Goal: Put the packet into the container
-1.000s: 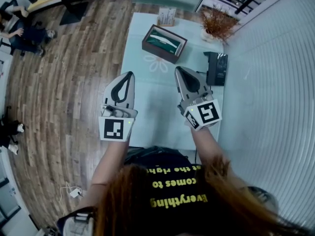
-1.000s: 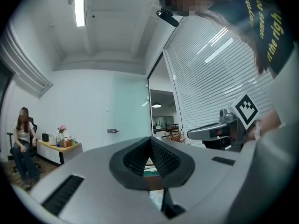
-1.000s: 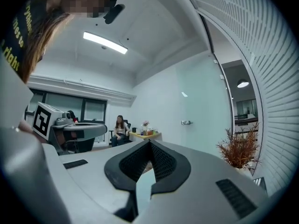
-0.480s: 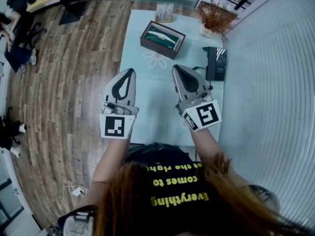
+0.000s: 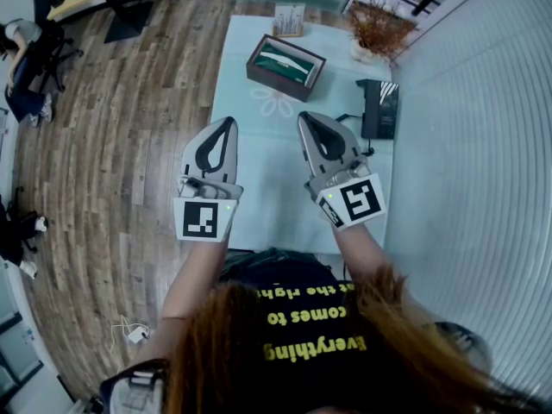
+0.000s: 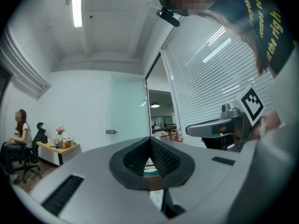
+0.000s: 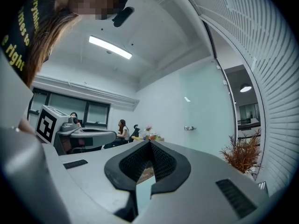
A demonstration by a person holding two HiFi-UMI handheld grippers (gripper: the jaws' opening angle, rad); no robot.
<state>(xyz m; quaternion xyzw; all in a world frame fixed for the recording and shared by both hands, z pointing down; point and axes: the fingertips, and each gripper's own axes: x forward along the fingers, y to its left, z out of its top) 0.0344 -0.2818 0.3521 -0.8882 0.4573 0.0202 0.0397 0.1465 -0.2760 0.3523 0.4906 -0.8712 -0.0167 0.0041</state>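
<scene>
Holding both tools over the table (image 5: 269,175), on the near side of the container (image 5: 276,86), I have nothing in either one. My left gripper (image 5: 229,122) is clenched tip to tip with only air behind the pads, and my right gripper (image 5: 304,116) is clenched the same way. The green packet (image 5: 289,61) lies inside the container, flat on its bottom. I judge the placing done, so both tools hang well short of the container, clear of its rim.
</scene>
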